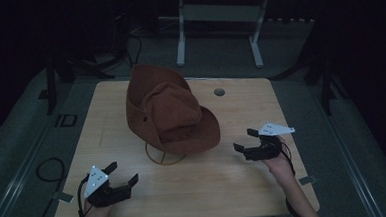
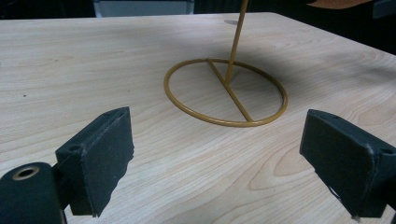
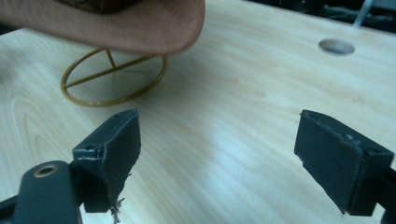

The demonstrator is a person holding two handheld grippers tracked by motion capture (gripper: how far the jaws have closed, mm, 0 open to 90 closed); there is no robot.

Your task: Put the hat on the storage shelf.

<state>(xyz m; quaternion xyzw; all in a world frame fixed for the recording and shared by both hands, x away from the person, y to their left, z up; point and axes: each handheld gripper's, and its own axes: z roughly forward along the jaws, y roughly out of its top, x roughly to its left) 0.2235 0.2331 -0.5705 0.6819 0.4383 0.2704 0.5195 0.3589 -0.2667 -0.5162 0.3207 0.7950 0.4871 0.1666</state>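
The table [image 1: 235, 181] is bare wood along its near edge, so both grippers have free room there. At 12 o'clock the brown hat [image 1: 169, 115] on its wire stand [image 2: 226, 91] blocks the middle — its brim overhangs the ring base. Toward 1 o'clock, a small hole [image 1: 219, 92] — otherwise open.

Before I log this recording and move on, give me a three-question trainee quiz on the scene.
1. True or false: the brown hat lies flat on the table.
2. What holds the hat up? A) a cardboard box B) a gold wire stand C) the right claw
3. Fill in: both the left claw and the right claw are ____ and hold nothing.

Key: 1 false, it sits raised on the stand. 2 B. 3 open.
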